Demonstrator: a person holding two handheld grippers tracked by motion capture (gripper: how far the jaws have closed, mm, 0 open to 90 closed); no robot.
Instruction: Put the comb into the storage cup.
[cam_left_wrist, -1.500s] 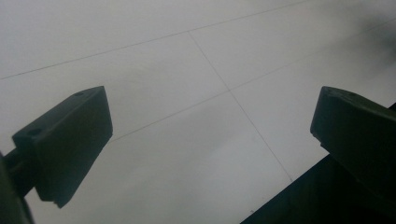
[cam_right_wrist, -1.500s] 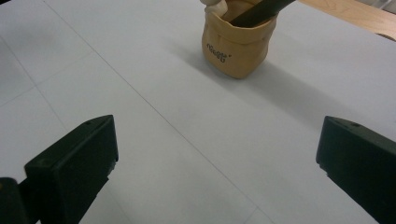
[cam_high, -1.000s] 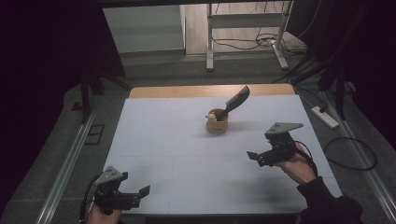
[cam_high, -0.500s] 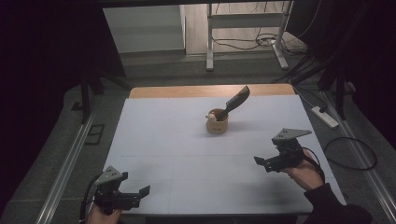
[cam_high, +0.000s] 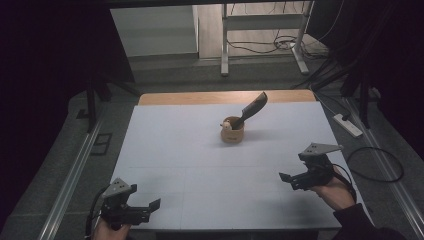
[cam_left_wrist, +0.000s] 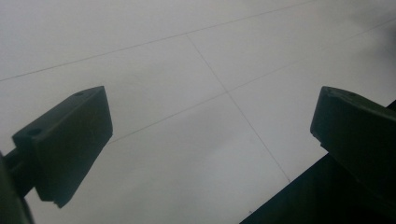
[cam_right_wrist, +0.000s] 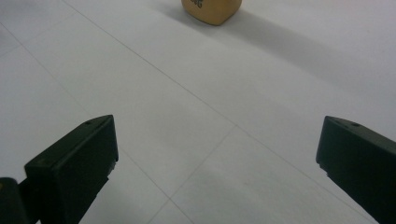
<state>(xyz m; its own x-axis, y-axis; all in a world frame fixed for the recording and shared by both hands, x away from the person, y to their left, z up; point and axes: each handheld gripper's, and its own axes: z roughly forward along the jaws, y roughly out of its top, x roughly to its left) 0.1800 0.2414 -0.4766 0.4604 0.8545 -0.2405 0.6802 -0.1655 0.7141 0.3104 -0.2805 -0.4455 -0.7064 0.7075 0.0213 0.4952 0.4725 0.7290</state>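
A small tan wooden cup (cam_high: 232, 132) stands near the middle of the white table (cam_high: 190, 150), with a dark spatula-like utensil (cam_high: 252, 109) leaning out of it to the upper right and a small pale item inside. My left gripper (cam_high: 149, 207) is open at the table's front left corner, jaws wide apart over bare table (cam_left_wrist: 196, 116). My right gripper (cam_high: 289, 180) is open at the front right, held by a hand, pointing left. In the right gripper view the cup's base (cam_right_wrist: 212, 10) shows at the top edge, well beyond the jaws.
A wooden strip (cam_high: 225, 96) runs along the table's far edge. Beyond it stands a metal frame (cam_high: 260, 30) with cables on the floor. A white power strip (cam_high: 347, 125) and a black cable loop lie on the floor at the right.
My right gripper has moved toward the front of the table and slightly right, away from the cup. The left gripper has stayed put.
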